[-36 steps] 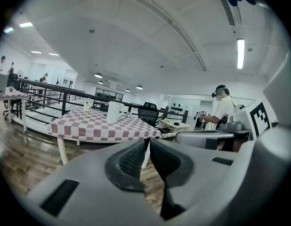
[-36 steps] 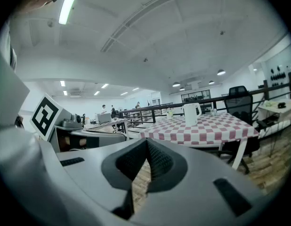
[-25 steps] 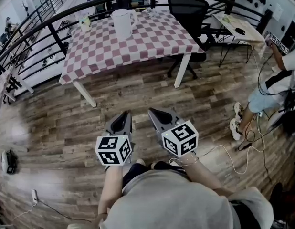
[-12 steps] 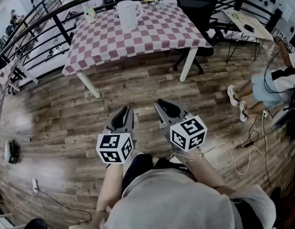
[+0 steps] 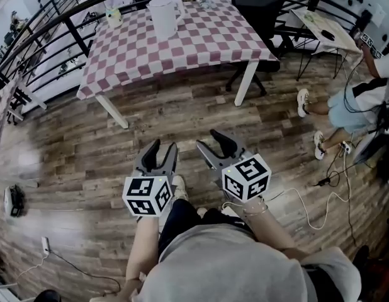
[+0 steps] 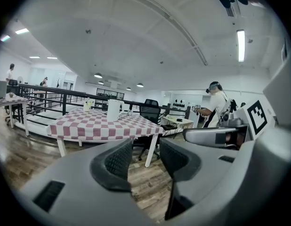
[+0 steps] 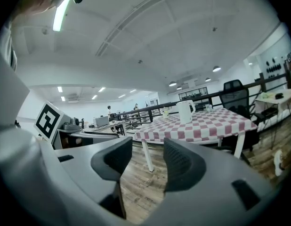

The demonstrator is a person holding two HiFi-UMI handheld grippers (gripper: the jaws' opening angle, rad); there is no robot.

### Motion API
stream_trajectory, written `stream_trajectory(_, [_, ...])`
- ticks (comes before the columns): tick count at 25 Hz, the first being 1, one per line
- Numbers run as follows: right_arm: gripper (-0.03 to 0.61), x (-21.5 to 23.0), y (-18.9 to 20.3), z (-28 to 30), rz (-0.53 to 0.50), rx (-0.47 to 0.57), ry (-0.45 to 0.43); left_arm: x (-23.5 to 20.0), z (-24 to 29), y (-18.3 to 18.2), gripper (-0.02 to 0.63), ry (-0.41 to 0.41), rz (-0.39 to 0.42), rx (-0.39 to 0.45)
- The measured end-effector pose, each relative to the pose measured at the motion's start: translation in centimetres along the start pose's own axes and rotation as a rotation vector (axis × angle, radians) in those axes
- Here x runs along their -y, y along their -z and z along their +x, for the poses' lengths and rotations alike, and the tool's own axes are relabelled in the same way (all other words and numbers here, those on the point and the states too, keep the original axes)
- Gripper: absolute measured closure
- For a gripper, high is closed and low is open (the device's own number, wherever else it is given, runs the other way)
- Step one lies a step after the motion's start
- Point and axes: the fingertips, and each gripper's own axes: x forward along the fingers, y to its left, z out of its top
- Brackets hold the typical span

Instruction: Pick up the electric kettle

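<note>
**Head view.** The table, covered with a red-and-white checked cloth, stands at the top of the frame. The kettle, white with a handle, stands upright on the table near its far edge. A cup stands on the table to the left of the kettle, apart from it. A black chair is at the table's far right corner. A black railing runs behind and to the left of the table. A second, lighter desk stands to the right of the table. A person is further right, well apart from the table. The left gripper and right gripper are side by side over the wood floor on the near side of the table. Both are well apart from it and point toward it.

**Left gripper view.** The jaws are apart and opening. Nothing is between them; only floor and a table leg show through the gap. The gripper is released and empty. The kettle is on the table, above and left of the jaws, untouched. The right gripper's marker cube shows at the right edge.

**Right gripper view.** The jaws are apart, wider than the left pair, and opening. Nothing is between them; floor and a table leg show through the gap. The gripper is released and empty. The kettle is on the table, above and right of the jaws. The left gripper's marker cube shows at the left edge.
</note>
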Motion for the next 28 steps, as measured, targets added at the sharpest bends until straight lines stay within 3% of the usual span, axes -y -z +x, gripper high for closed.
stream_trajectory(9, [0.344, 3.8, -2.3, 6.7, 0.0, 0.017, 0.045, -5.3, 6.1, -2.1, 0.414, 0.043, -0.012, 0.003])
stream_trajectory(14, [0.333, 4.3, -4.6, 12.5, -0.041, 0.015, 0.029, -9.2, 9.8, -4.5, 0.414, 0.063, -0.012, 0.017])
stream_trajectory(21, [0.333, 7.0, -7.4, 19.3, -0.046, 0.03, 0.079, -15.5, 14.6, -7.7, 0.414, 0.077, -0.018, 0.031])
stream_trajectory(28, [0.333, 8.6, -8.0, 23.0, -0.008, 0.034, 0.124, -18.8, 17.9, -7.7, 0.414, 0.109, -0.037, -0.003])
